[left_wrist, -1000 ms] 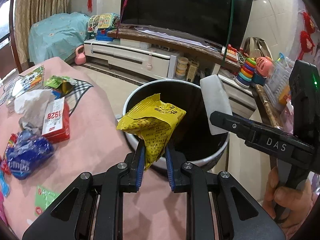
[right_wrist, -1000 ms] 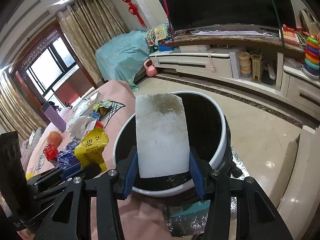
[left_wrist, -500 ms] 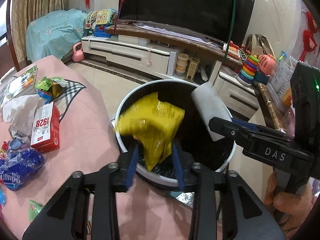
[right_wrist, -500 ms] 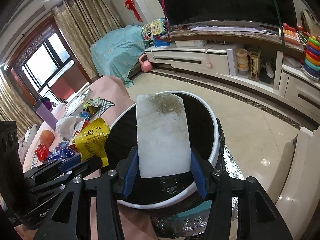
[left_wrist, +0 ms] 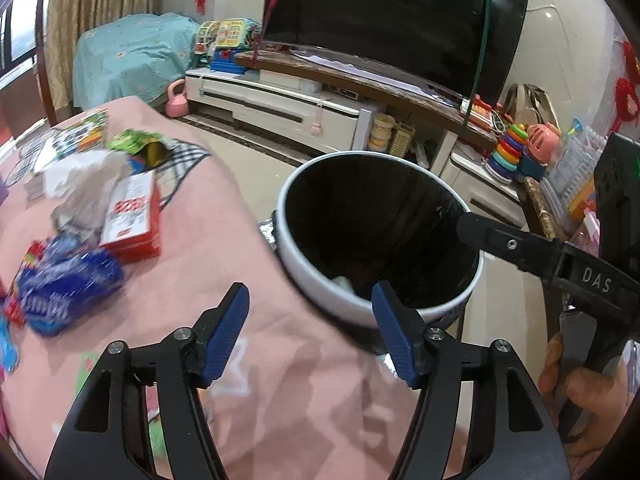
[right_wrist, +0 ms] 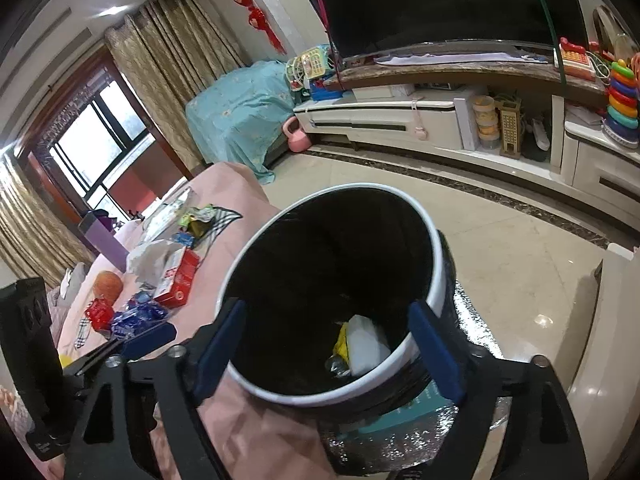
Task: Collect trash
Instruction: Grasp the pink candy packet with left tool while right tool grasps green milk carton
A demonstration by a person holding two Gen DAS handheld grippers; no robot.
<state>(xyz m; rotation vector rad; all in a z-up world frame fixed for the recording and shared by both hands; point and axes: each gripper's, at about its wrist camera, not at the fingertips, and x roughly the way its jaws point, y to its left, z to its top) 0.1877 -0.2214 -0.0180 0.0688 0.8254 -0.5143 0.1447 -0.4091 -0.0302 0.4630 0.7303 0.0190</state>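
My left claw hangs over the edge of a pink tabletop, its blue pads spread apart with nothing between them; the jaws have just been opening. My right claw is spread wide too, also just opened and empty, poised over the near rim of a round bin with a white rim and a black liner. The bin stands on the floor, touching the tabletop's edge. At its bottom lie a white slab and, just beside it, a yellow wrapper; both are clear of my claws. More trash sits on the tabletop to the left, well apart from the bin: a red box, a blue packet near it, crumpled white tissue and a green wrapper farther back. In the left wrist view my right claw's black arm reaches in from the right over the bin's rim, with my hand gripping its handle. Behind stand a television on a low cabinet and a blue-covered piece of furniture
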